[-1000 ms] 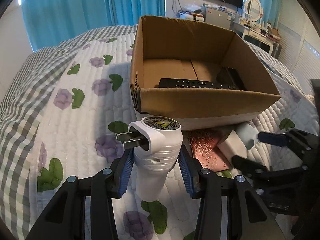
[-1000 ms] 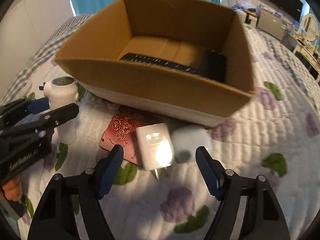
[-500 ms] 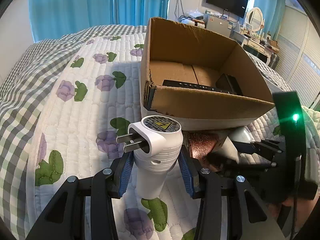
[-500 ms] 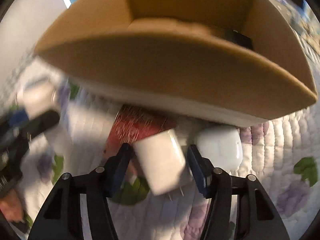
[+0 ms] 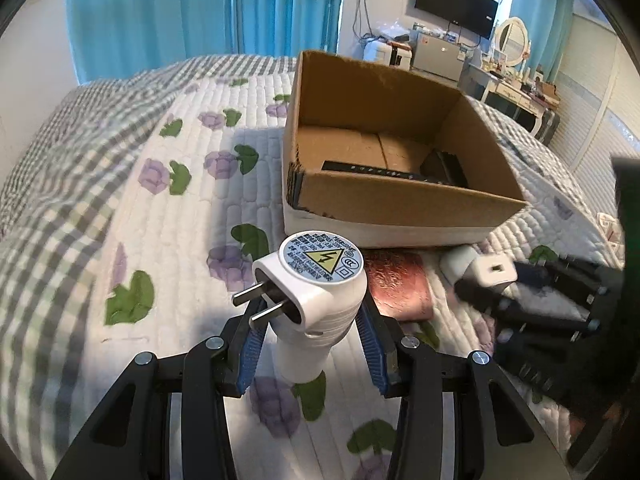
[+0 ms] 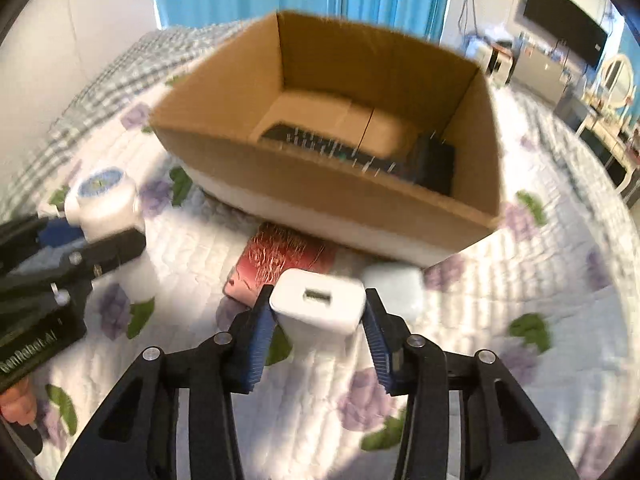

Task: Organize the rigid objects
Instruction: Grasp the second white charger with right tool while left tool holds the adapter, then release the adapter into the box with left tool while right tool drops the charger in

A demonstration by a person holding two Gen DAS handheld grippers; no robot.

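My left gripper [image 5: 310,354] is shut on a white round plug adapter [image 5: 316,292] with two prongs and a yellow warning label, held above the quilt. My right gripper [image 6: 318,338] is shut on a white USB charger block [image 6: 318,306], lifted just in front of the cardboard box [image 6: 320,184]. The box [image 5: 400,204] holds a black remote [image 6: 320,146] and a black block [image 6: 434,164]. The left gripper and adapter [image 6: 106,204] show at the left of the right wrist view. The charger [image 5: 484,272] also shows in the left wrist view.
A red patterned card [image 6: 280,260] lies on the quilt before the box, with a pale rounded case [image 6: 394,284] to its right. The floral quilt [image 5: 160,220] covers the bed. Furniture and a TV [image 5: 456,12] stand far behind.
My right gripper closed on the white charger and lifted it off the quilt, tipping it upright. My left gripper, still holding the adapter, pulled back a little from the box.
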